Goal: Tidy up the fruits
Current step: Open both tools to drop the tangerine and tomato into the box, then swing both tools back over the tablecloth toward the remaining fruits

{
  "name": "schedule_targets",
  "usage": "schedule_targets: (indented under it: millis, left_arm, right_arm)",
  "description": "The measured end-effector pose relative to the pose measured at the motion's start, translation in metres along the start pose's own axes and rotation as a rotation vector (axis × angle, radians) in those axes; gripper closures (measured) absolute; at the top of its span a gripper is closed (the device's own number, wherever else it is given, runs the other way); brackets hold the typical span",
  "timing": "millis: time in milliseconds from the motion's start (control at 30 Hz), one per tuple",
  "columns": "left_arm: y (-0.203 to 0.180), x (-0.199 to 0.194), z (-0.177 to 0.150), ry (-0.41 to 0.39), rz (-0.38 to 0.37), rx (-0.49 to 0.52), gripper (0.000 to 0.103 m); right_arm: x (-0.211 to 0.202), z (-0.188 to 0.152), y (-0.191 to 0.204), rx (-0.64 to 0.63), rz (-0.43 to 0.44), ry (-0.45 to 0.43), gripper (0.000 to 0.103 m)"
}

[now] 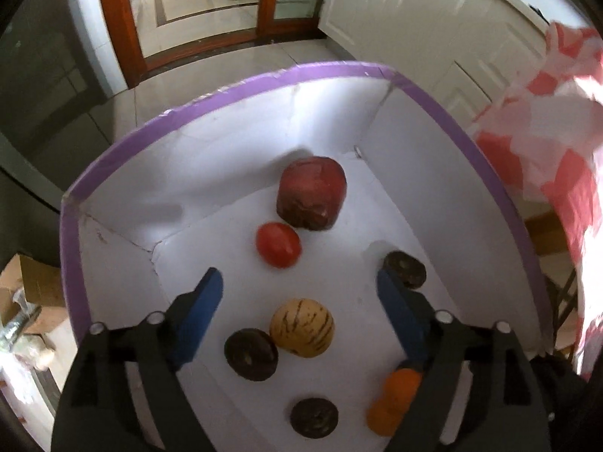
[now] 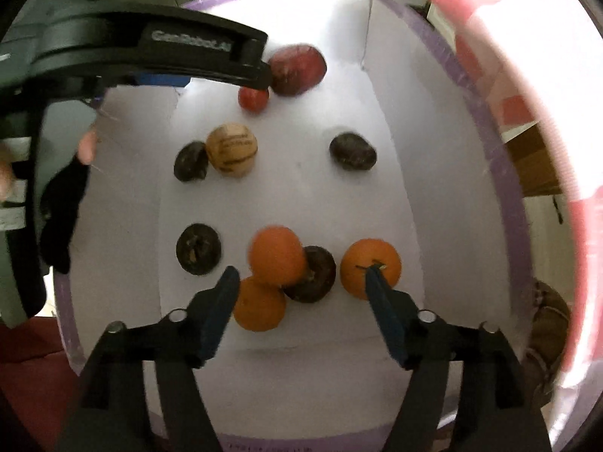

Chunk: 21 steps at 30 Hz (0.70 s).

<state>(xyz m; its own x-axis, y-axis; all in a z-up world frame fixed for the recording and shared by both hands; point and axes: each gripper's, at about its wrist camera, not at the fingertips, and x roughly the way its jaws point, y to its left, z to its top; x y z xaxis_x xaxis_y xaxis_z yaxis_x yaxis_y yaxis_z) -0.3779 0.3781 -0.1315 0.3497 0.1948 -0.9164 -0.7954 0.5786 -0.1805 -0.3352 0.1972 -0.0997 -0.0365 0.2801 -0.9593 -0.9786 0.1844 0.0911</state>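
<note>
A white box with a purple rim (image 1: pixel 233 86) (image 2: pixel 505 173) holds the fruit. In the left wrist view I see a large dark red fruit (image 1: pixel 312 193), a red tomato (image 1: pixel 279 245), a yellow striped melon (image 1: pixel 302 327), three dark round fruits (image 1: pixel 251 354) (image 1: pixel 405 269) (image 1: pixel 314 417) and an orange (image 1: pixel 394 401). My left gripper (image 1: pixel 299 282) is open and empty above the box. In the right wrist view three oranges (image 2: pixel 277 256) (image 2: pixel 371 268) (image 2: pixel 259 306) lie near a dark fruit (image 2: pixel 314 275). My right gripper (image 2: pixel 303 275) is open and empty above them.
The left gripper's black body (image 2: pixel 143 52) reaches over the box's far left. A red and white checked cloth (image 1: pixel 546 143) (image 2: pixel 508 37) hangs at the right. White cabinets (image 1: pixel 414 19) and a wooden glass door (image 1: pixel 203 7) stand beyond. A cardboard box (image 1: pixel 26 293) lies at the left.
</note>
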Motion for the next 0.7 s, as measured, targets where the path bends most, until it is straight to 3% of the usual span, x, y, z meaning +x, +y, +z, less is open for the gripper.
schedule_targets:
  millis: [133,267,500,567,600,667,700]
  left_arm:
    - [0.003,-0.003,0.001,-0.018,0.003,-0.043,0.010]
    - [-0.004,-0.016,0.002,-0.052,-0.028,-0.058,0.010]
    - [-0.028,-0.037,0.013,-0.105,-0.061,-0.017,0.009]
    - [-0.028,-0.054,0.016,-0.182,-0.054,-0.038,0.009]
    - [-0.028,-0.068,0.017,-0.254,-0.036,-0.050,0.009]
    - [-0.037,-0.113,0.017,-0.472,-0.004,-0.055,0.006]
    - [-0.042,-0.127,0.018,-0.529,-0.002,-0.054,0.001]
  right_arm:
    - [-0.026,-0.001,0.006,-0.039,-0.024,-0.097,0.026]
    - [-0.072,-0.006,0.012,-0.085,0.001,-0.256,0.021]
    - [-0.130,-0.014,0.009,-0.068,0.034,-0.441,0.016]
    - [-0.151,-0.020,0.003,-0.047,0.029,-0.499,0.016]
    - [-0.162,-0.023,0.000,-0.035,0.027,-0.527,0.016]
    - [-0.190,-0.033,-0.011,0.006,0.037,-0.614,0.016]
    - [-0.206,-0.040,-0.020,0.037,0.042,-0.667,0.016]
